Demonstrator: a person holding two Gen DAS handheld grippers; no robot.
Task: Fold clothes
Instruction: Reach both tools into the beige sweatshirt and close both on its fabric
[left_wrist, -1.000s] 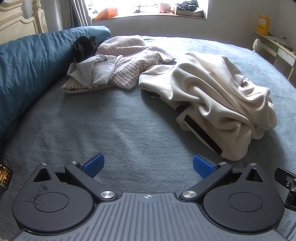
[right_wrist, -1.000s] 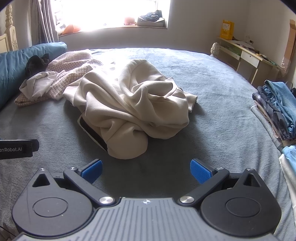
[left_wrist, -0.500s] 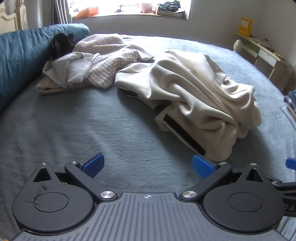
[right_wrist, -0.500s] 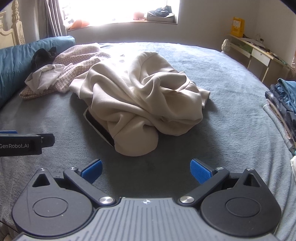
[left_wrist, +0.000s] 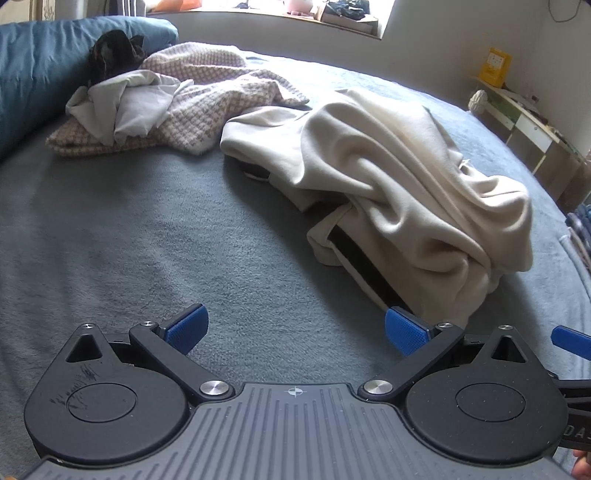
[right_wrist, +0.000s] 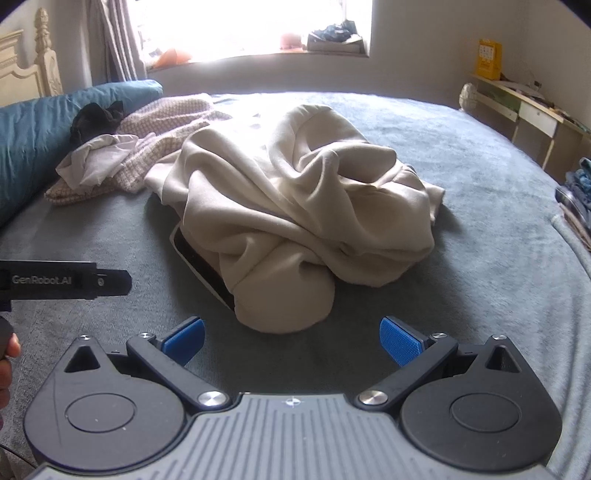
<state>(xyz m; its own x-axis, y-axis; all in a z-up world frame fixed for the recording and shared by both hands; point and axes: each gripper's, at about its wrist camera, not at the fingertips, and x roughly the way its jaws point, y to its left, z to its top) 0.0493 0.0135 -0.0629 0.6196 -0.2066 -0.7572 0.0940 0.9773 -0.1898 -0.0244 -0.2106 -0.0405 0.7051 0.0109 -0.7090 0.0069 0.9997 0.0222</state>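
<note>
With the left hand-held gripper (left_wrist: 293, 330) and right hand-held gripper (right_wrist: 291, 341) both wide open and empty, the crumpled cream garment (right_wrist: 295, 206) on the bed (right_wrist: 480, 258) at twelve o'clock is best pinched at its near hem and spread flat first.

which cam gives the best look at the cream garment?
Right wrist: the cream garment sits centred and whole, its dark band facing the open right claw. Left wrist shows it off to the right, seen obliquely, its near corner behind a pad of the open left claw.
</note>
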